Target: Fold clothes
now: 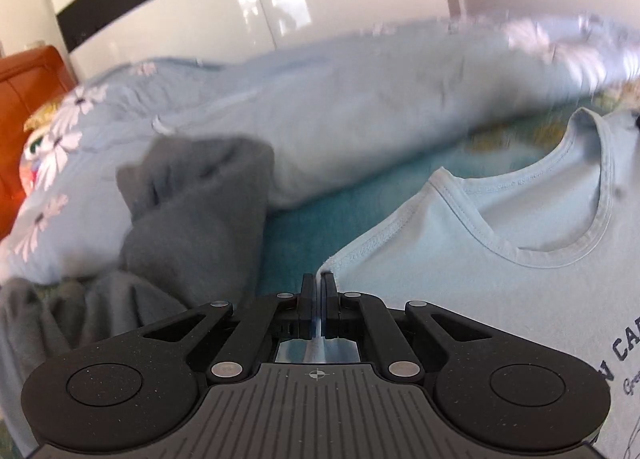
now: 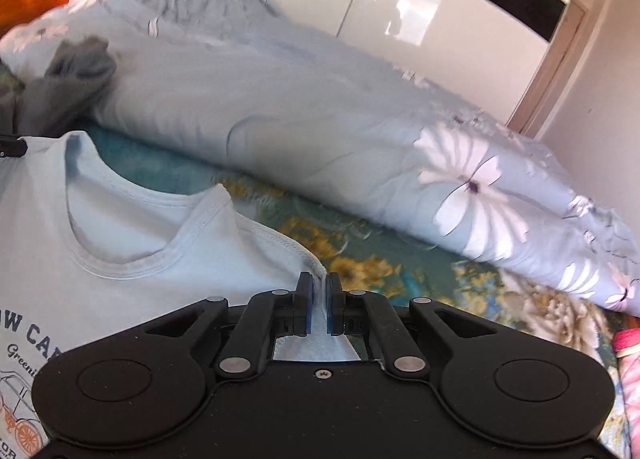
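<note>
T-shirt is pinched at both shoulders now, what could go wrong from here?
1. Each gripper, left and right, holds only a thin seam edge of the T-shirt; a sharp pull could slip it out.
2. The grey garment lies close beside the left shoulder and could get dragged along or folded in.
3. The duvet is bunched just beyond the collar, leaving little flat room to lay the shirt.

Bright daylight, wardrobe [image 1: 264,3] glare, background motion-blurred, perhaps; fisheye-bent edges.
</note>
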